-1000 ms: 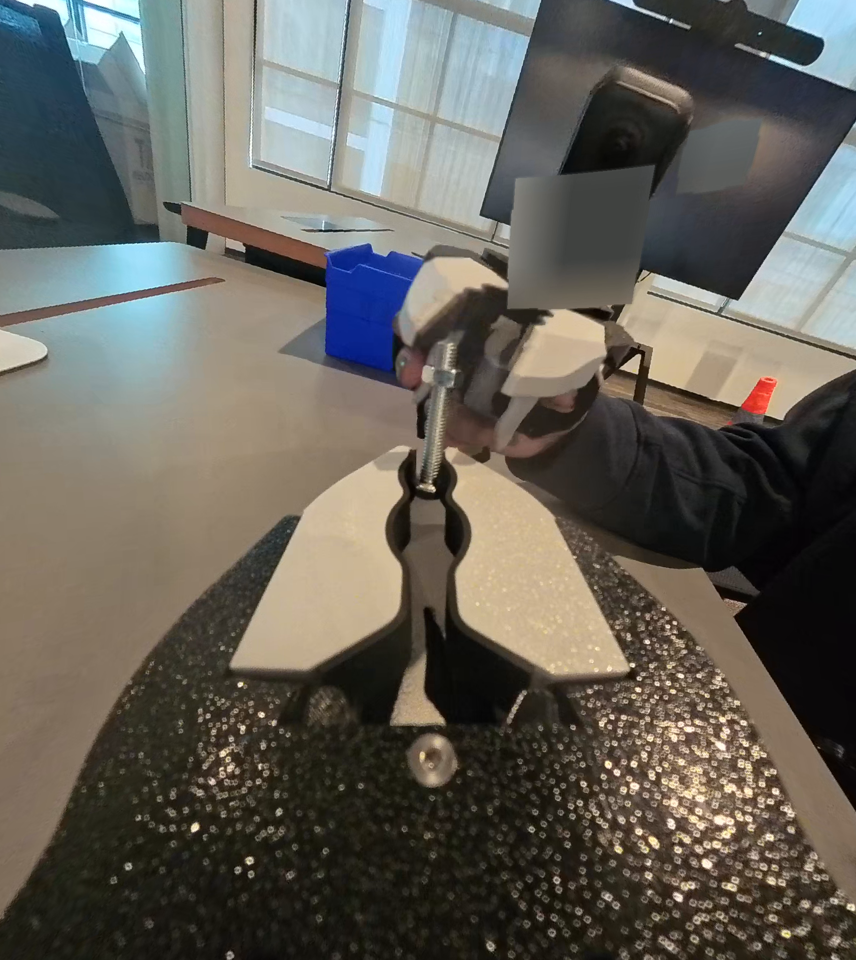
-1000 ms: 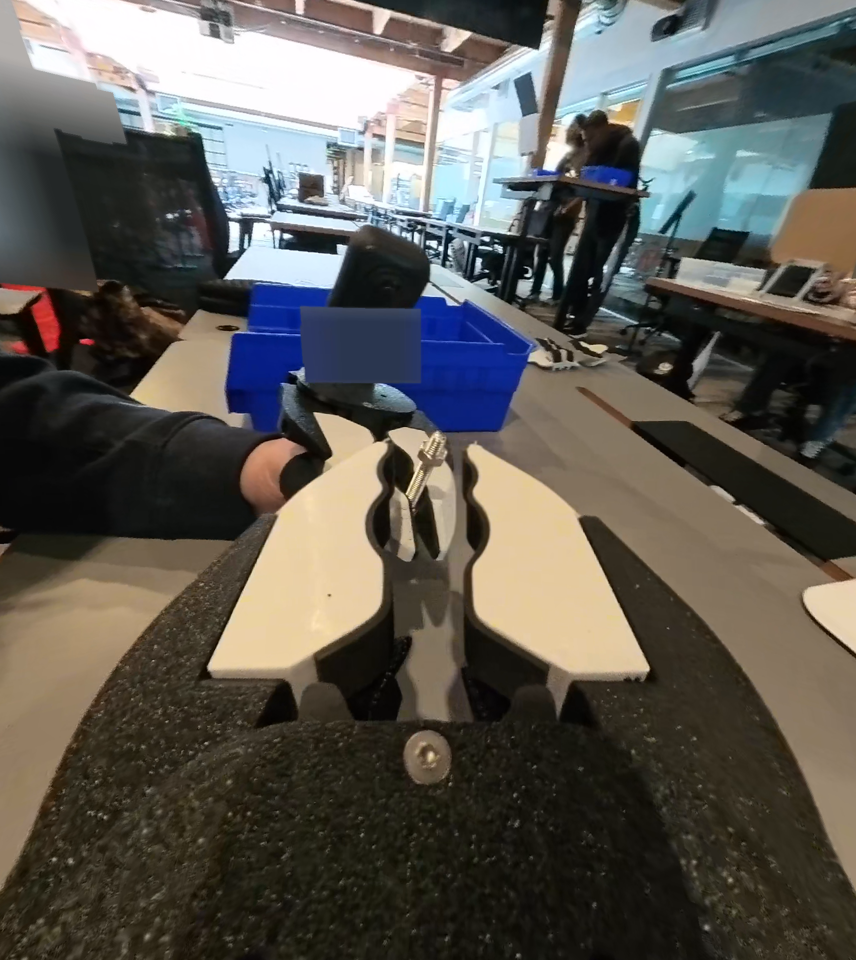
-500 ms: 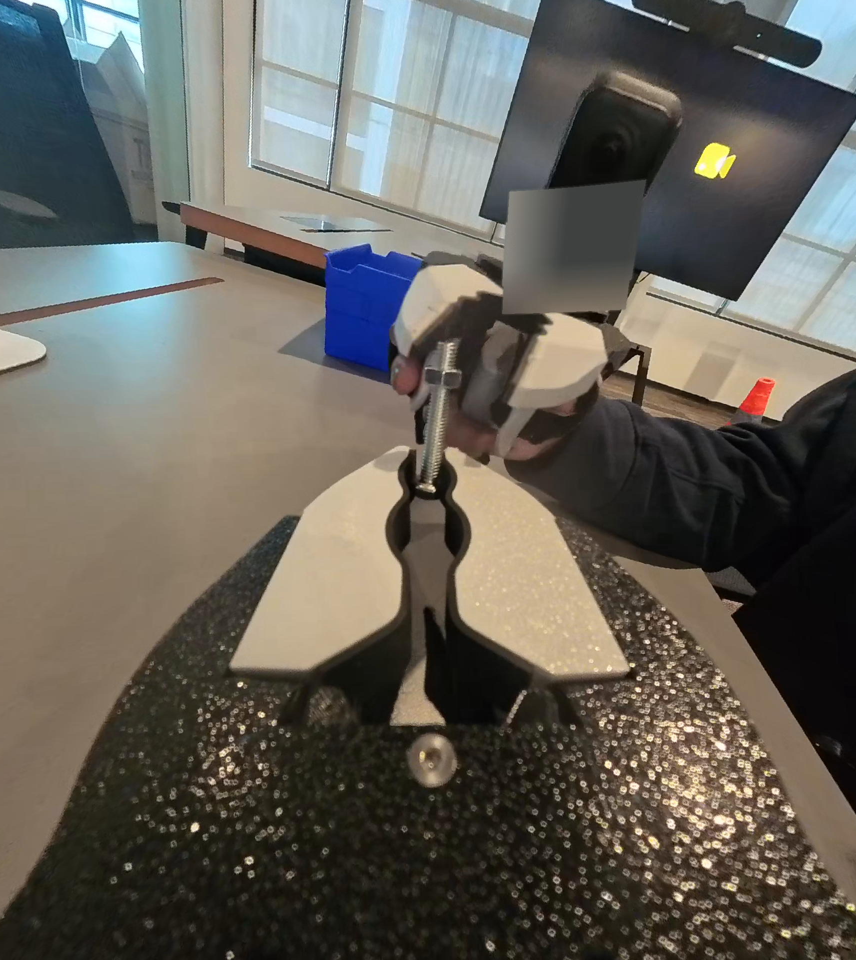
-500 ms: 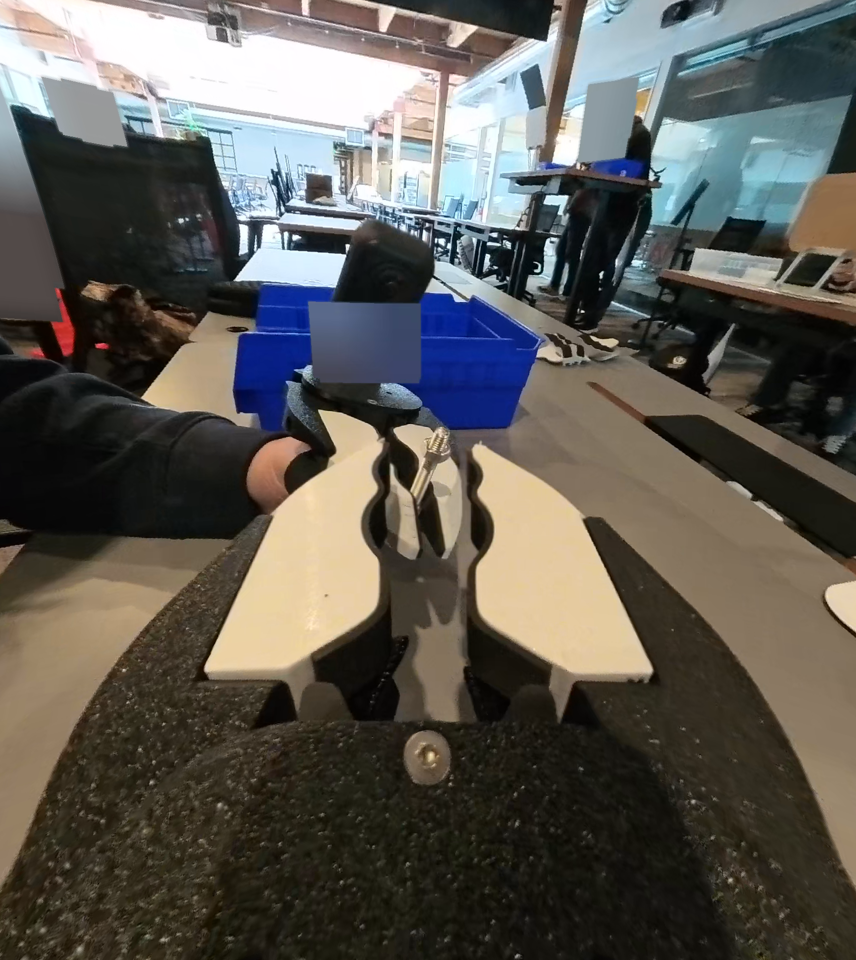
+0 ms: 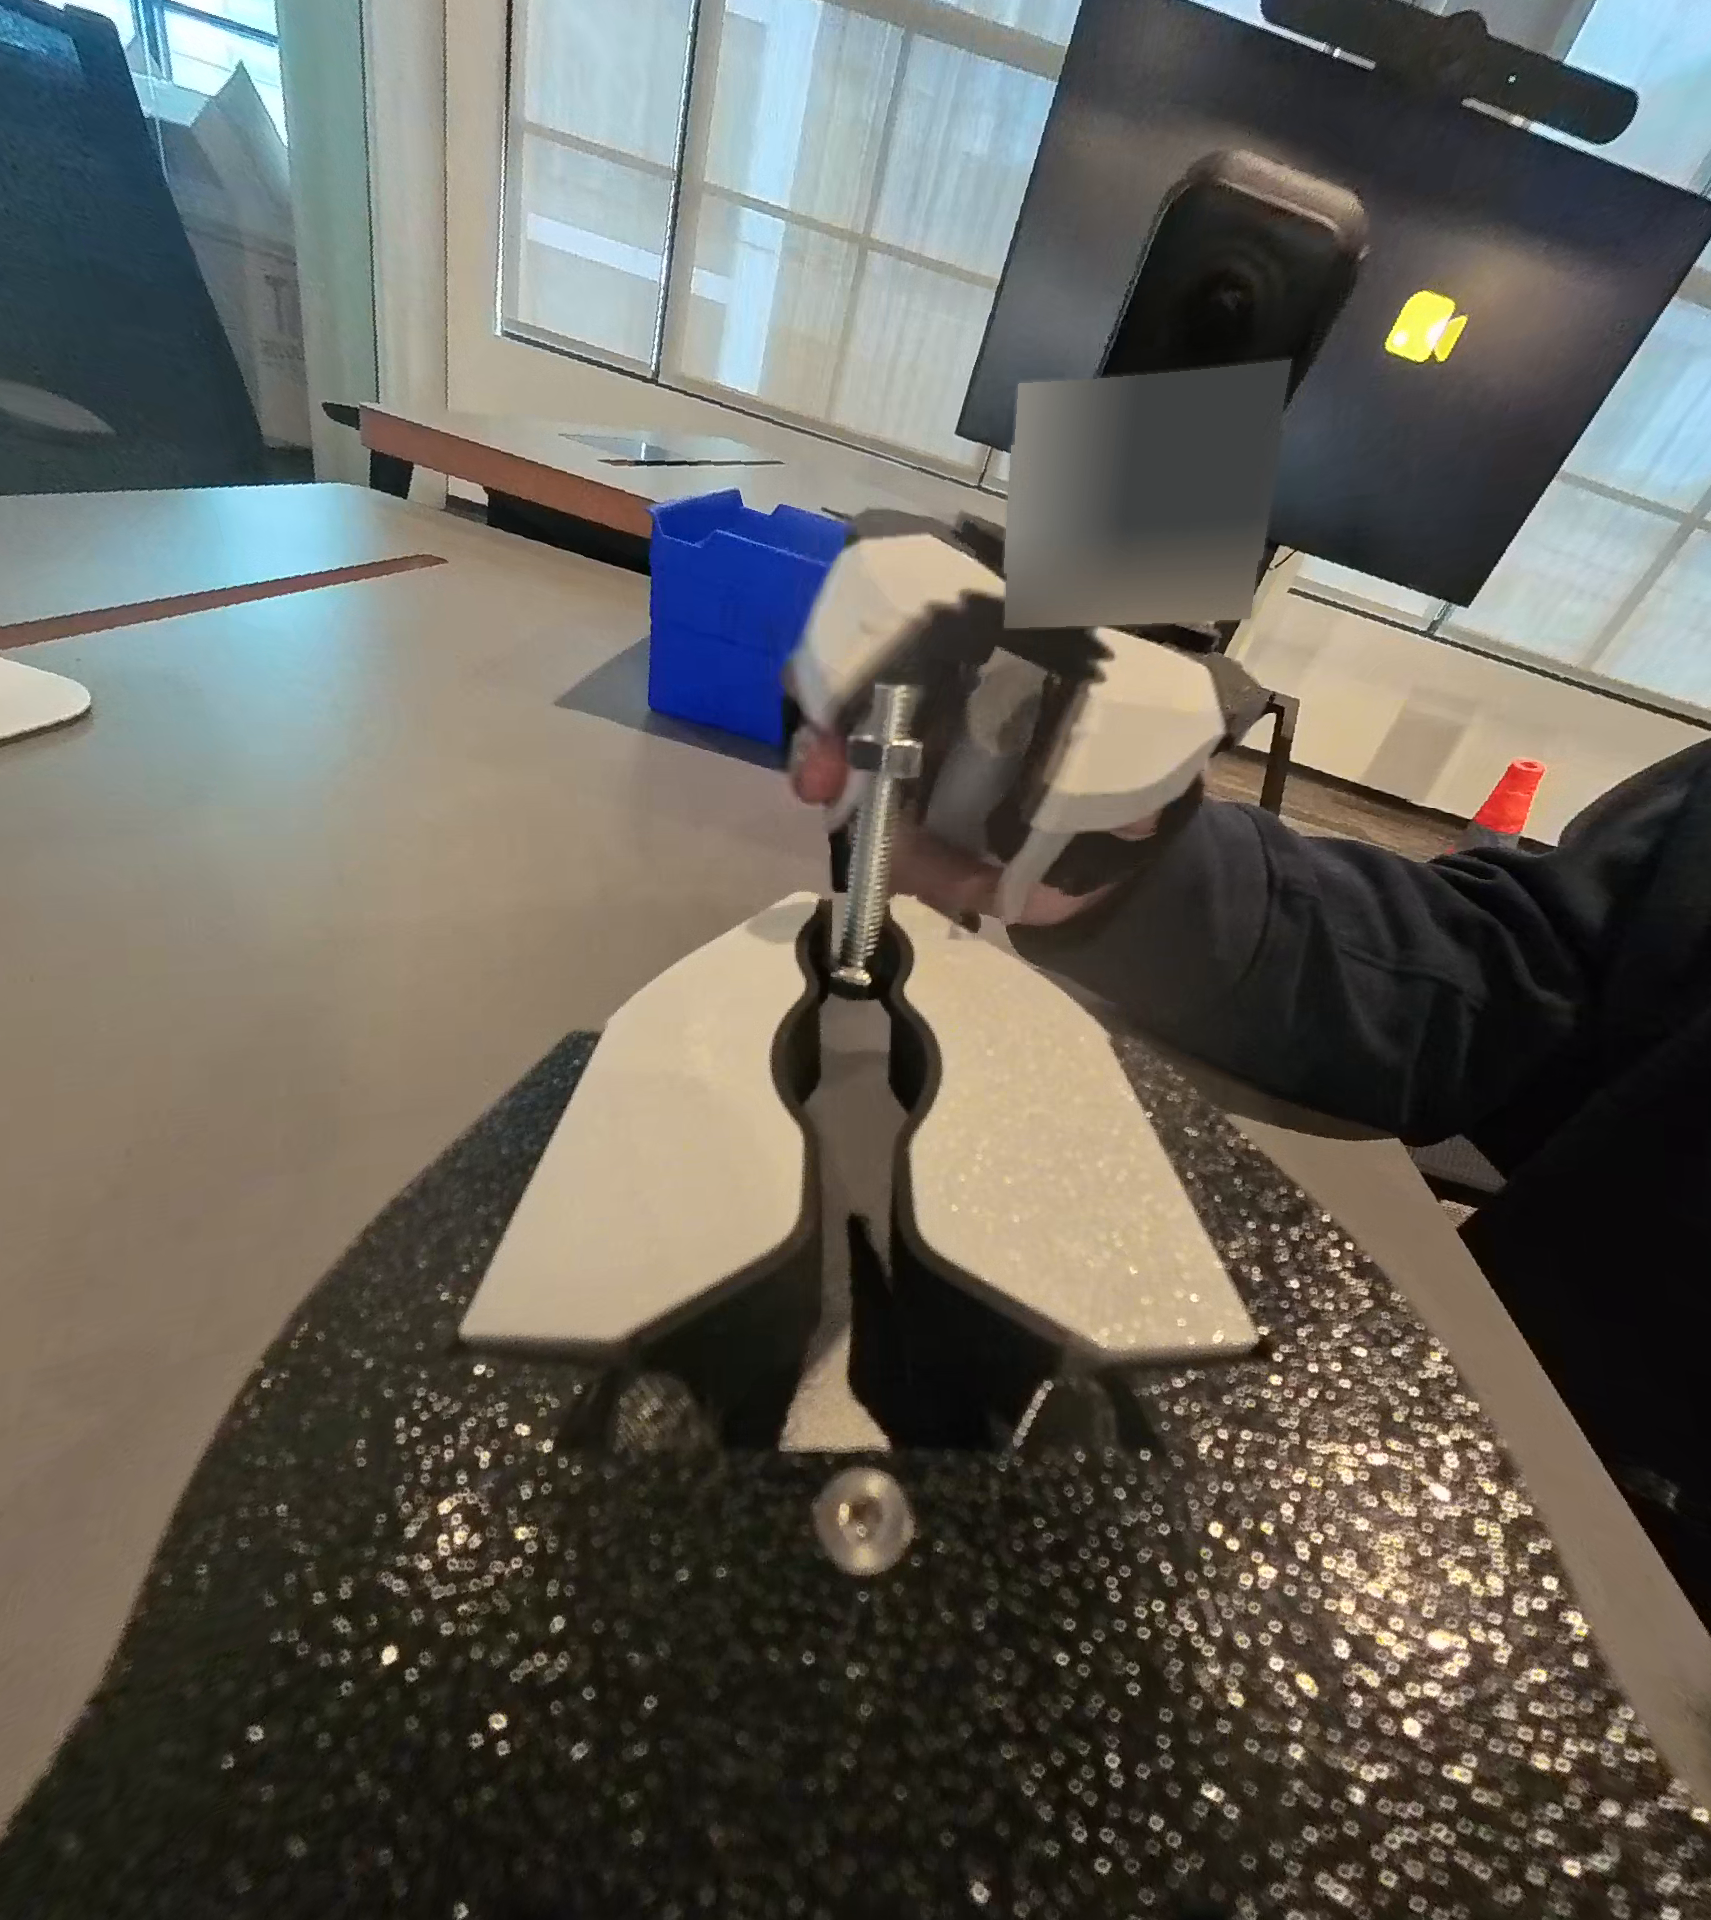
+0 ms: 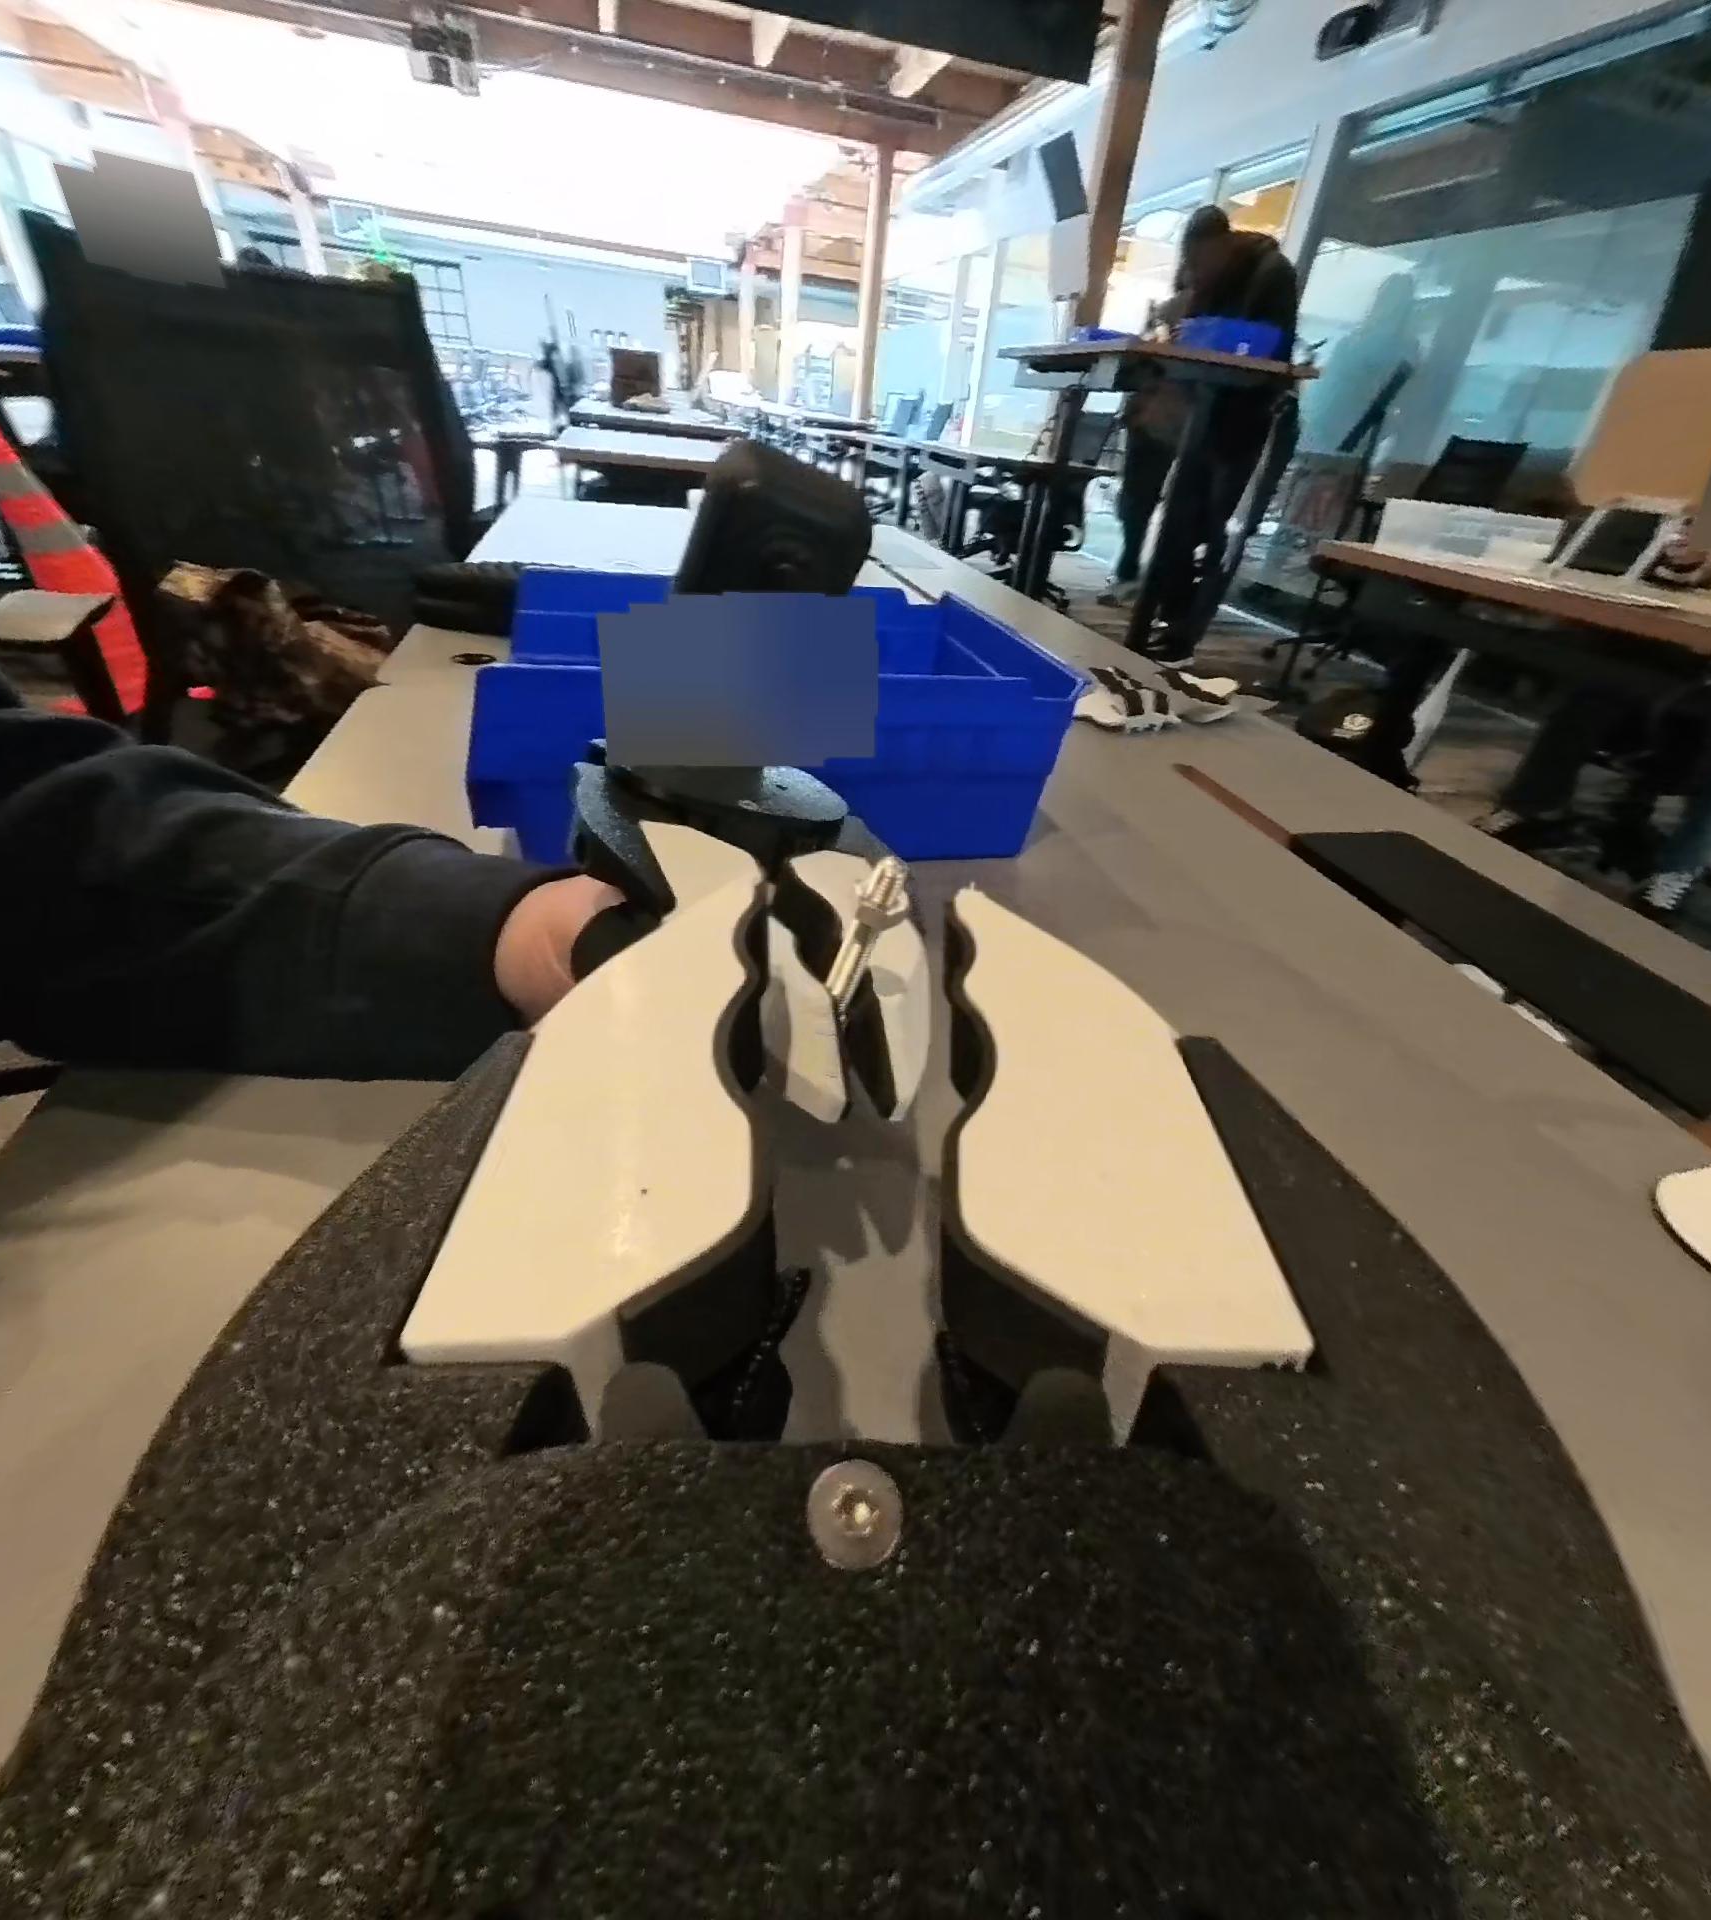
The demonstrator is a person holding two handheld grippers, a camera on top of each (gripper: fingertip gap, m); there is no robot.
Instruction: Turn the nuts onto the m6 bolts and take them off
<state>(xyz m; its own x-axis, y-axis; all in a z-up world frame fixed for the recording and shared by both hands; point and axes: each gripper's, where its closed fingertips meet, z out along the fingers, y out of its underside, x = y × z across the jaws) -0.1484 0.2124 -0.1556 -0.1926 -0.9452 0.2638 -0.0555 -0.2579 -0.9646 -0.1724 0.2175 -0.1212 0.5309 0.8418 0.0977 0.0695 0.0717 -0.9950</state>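
Left gripper point(image 5: 856, 961) is clamped tight round the bottom end of the bolt point(image 5: 872, 847), jaws nearly touching at the tips w/ only the bolt's base between them. Bolt stands about upright out of the tips, threads showing along the shaft. Nut point(image 5: 884, 756) sits high on the shaft, a short bit of thread above it. Right gripper point(image 6: 856, 961) faces the left one across the bolt, its white fingers point(image 5: 1137, 743) spread w/ a clear gap, nothing pinched; nut is just beside the near finger, can't tell if touching. In the right wrist view the bolt point(image 6: 863, 935) leans up to the right, nut end on top, held in the left gripper's white tips w/ a dark sleeve point(image 6: 207, 894) behind. Both tools hover over the grey table point(image 5: 311, 831). Farther back: blue bin point(image 6: 944, 748) on the table, then a dark monitor point(image 5: 1516, 312), windows, an orange cone point(image 5: 1505, 795).
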